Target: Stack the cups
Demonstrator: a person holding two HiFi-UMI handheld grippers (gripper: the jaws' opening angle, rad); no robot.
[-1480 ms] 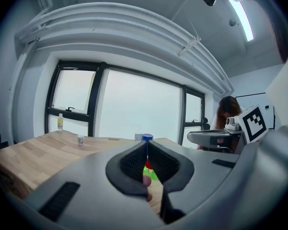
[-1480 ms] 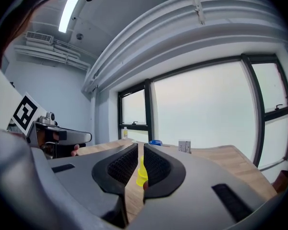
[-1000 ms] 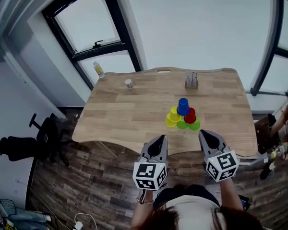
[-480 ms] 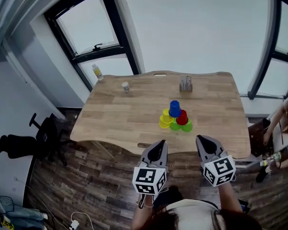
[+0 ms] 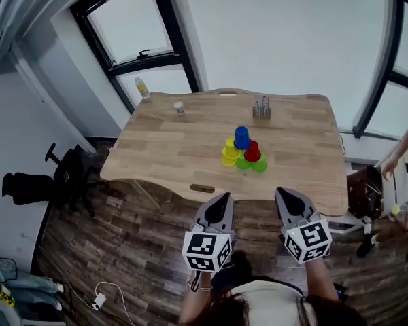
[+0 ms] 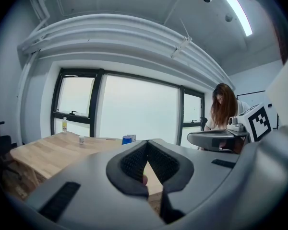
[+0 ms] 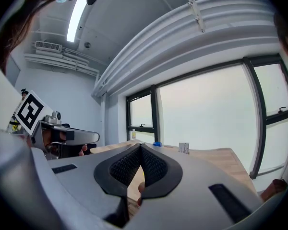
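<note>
Dark plank flooring [image 5: 122, 250] and tall black-framed windows [image 5: 132, 29] surround the pale wooden worktop [image 5: 170, 155], and you stand facing its near edge.

The cups sit in one tight cluster a little right of the worktop's middle. A blue cup [image 5: 242, 138] is on the far side, with yellow cups [image 5: 229, 152] to its left and a red cup [image 5: 252, 151] to its right. The green cups [image 5: 259, 164] are nearest to you. In the head view they touch or overlap one another, and you cannot tell from there whether the blue one rests on the others.

Your left gripper [image 5: 223, 199] and right gripper [image 5: 284, 194] are side by side over the floor, just short of the worktop's near edge. Both point toward the cups and are well apart from them. Each gripper view shows its jaws pressed together at the tips, with nothing pinched between them.

Along the far side of the worktop you have a small jar [image 5: 180, 108] toward the left and a metal holder [image 5: 261, 107] straight behind the cups. A bottle [image 5: 143, 87] with a yellow label stands by the far left corner. A black office chair [image 5: 61, 182] is on the floor to your left, and a person [image 5: 404, 151] shows at the right edge of the head view.
</note>
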